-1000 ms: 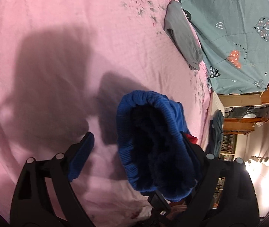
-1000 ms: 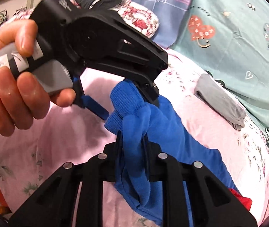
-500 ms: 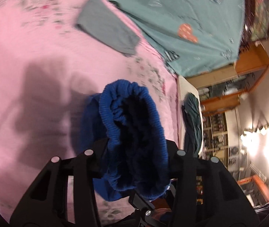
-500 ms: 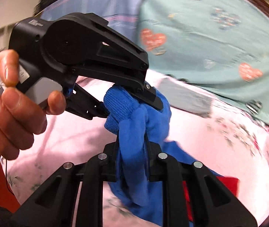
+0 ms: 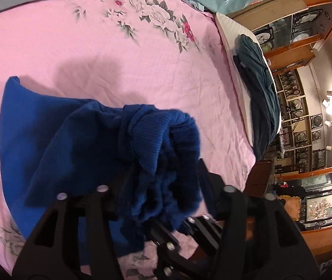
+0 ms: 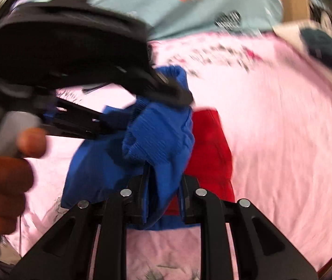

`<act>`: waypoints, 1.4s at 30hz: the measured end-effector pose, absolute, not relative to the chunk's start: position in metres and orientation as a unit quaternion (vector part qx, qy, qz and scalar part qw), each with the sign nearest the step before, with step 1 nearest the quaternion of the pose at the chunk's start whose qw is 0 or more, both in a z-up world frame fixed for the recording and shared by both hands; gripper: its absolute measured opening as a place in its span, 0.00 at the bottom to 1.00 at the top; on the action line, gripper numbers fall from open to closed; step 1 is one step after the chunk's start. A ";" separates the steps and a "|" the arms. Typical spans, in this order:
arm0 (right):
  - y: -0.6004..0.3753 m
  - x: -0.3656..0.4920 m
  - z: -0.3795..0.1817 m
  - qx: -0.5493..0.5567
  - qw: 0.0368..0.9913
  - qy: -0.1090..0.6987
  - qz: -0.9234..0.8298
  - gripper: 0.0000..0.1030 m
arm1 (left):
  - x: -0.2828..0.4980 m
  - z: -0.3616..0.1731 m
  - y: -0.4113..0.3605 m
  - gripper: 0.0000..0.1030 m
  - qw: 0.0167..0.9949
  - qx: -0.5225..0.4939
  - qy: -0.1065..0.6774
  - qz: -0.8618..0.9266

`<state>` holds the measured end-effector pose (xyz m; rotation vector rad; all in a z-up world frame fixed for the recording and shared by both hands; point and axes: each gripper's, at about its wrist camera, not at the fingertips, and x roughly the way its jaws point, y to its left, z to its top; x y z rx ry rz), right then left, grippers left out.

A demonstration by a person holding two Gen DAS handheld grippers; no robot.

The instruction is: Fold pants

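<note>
The blue pants (image 5: 56, 137) lie partly on the pink bed sheet, with the ribbed waistband (image 5: 163, 135) bunched and lifted. My left gripper (image 5: 163, 182) is shut on the waistband. In the right wrist view the pants (image 6: 161, 135) are pinched in my right gripper (image 6: 163, 182), shut on the same bunched band. The left gripper (image 6: 142, 93) comes in from the left there, held by a hand (image 6: 5, 170). A red part (image 6: 210, 149) shows beside the blue cloth.
The pink floral sheet (image 5: 124, 56) covers the bed. A teal quilt (image 6: 124, 2) lies at the back. A dark green garment (image 5: 259, 81) lies on a white pillow at the right edge. Wooden cabinets (image 5: 306, 35) stand beyond the bed.
My left gripper has closed on the waistband. Both grippers have swung to the right and lower with it, and the pants now spread on the sheet at the left.
</note>
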<state>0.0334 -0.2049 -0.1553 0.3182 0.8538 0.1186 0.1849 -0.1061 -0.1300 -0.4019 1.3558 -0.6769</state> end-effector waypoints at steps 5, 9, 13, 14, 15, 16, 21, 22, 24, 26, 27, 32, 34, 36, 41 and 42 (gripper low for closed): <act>-0.250 0.028 -0.167 0.227 0.865 0.441 0.073 0.40 | 0.178 -0.108 -0.081 0.71 0.745 -0.170 0.580 -0.283; -0.278 0.009 -0.134 0.193 0.887 0.418 0.039 0.48 | 0.174 -0.110 -0.050 0.71 0.771 -0.147 0.574 -0.235; -0.286 0.011 -0.101 0.156 0.908 0.387 0.025 0.48 | 0.156 -0.133 -0.028 0.70 0.789 -0.103 0.580 -0.177; -0.280 0.017 -0.094 0.135 0.915 0.380 0.034 0.45 | 0.151 -0.135 -0.027 0.70 0.792 -0.092 0.578 -0.175; -0.276 0.025 -0.090 0.124 0.918 0.373 0.046 0.43 | 0.145 -0.136 -0.027 0.70 0.796 -0.076 0.574 -0.174; -0.270 0.029 -0.090 0.114 0.920 0.369 0.060 0.43 | 0.136 -0.137 -0.029 0.70 0.804 -0.051 0.566 -0.172; -0.230 0.055 -0.084 0.075 0.920 0.368 0.113 0.39 | 0.113 -0.144 -0.038 0.70 0.813 0.010 0.557 -0.170; -0.225 0.058 -0.086 0.068 0.919 0.369 0.123 0.39 | 0.110 -0.146 -0.040 0.70 0.813 0.021 0.557 -0.169; -0.214 0.058 -0.087 0.055 0.914 0.377 0.140 0.39 | 0.105 -0.148 -0.042 0.70 0.811 0.025 0.559 -0.172; -0.212 0.062 -0.102 0.041 0.904 0.400 0.147 0.39 | 0.104 -0.152 -0.044 0.71 0.807 0.022 0.564 -0.173; -0.218 0.069 -0.122 0.031 0.894 0.430 0.122 0.39 | 0.103 -0.154 -0.044 0.71 0.806 0.021 0.565 -0.173; -0.285 0.074 -0.185 0.126 0.861 0.490 0.060 0.47 | 0.103 -0.168 -0.044 0.71 0.790 0.005 0.585 -0.182; -0.282 0.071 -0.176 0.107 0.865 0.486 0.059 0.47 | 0.099 -0.172 -0.049 0.72 0.790 0.016 0.586 -0.181; -0.281 0.067 -0.164 0.100 0.869 0.482 0.054 0.47 | 0.096 -0.175 -0.053 0.73 0.792 0.032 0.583 -0.176; -0.278 0.055 -0.110 0.109 0.892 0.432 0.071 0.47 | 0.090 -0.174 -0.054 0.76 0.798 0.042 0.575 -0.175; -0.270 0.056 -0.101 0.098 0.897 0.422 0.090 0.47 | 0.090 -0.174 -0.054 0.76 0.799 0.043 0.574 -0.175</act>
